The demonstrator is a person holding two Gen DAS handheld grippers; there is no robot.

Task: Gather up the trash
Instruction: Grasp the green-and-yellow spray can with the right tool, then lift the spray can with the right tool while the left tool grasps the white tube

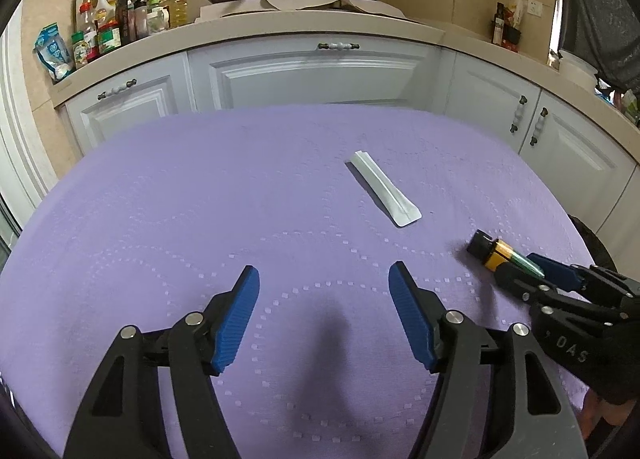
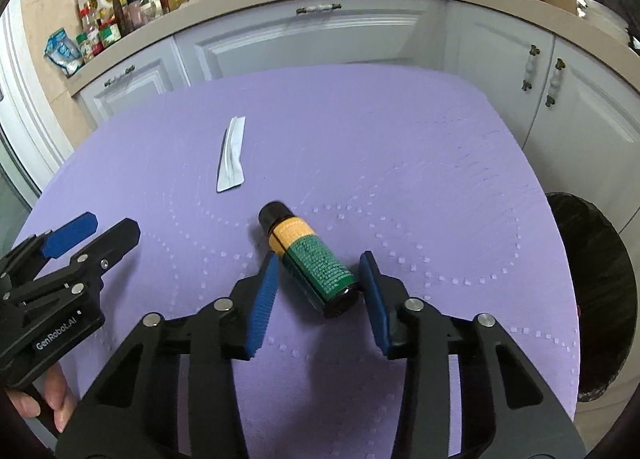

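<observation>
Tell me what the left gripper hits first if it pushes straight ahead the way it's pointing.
Probably the bare purple tablecloth: the open left gripper has nothing between its fingers. The white wrapper lies ahead, slightly right; depth is unclear, so it may just clip it.

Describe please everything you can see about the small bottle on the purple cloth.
The bottle is small and dark, with a black cap, an orange band below it and a green label with tiny print. It lies on its side on the purple cloth, cap pointing away from the camera. Its base end sits between the blue fingers of the right gripper, which are around it; whether they press it is unclear.
</observation>
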